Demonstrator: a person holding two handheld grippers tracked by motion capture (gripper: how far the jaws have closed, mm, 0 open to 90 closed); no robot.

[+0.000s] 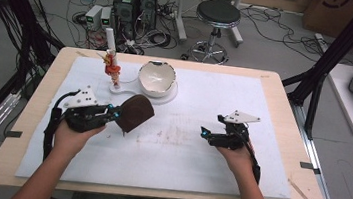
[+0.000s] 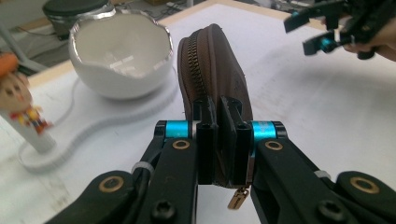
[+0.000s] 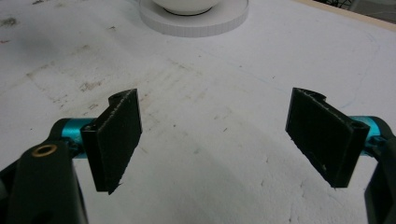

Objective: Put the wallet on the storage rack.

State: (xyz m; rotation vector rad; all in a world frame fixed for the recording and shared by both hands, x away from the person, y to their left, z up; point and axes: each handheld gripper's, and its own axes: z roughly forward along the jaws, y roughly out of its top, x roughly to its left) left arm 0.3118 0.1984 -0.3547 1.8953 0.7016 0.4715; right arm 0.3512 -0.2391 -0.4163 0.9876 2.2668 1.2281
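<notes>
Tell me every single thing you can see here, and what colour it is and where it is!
pouch: one, brown, zipped, held above the mat in the left gripper
bowl: one, white, eggshell-shaped, on the white stand at the mat's far side
figurine: one, orange and white, on the stand left of the bowl
stand: one, white, under bowl and figurine
mat: one, white, covering the table
table: one, light wood
stool: one, black, beyond the table
left gripper: black, shut on the pouch
right gripper: black, open over the mat
</notes>
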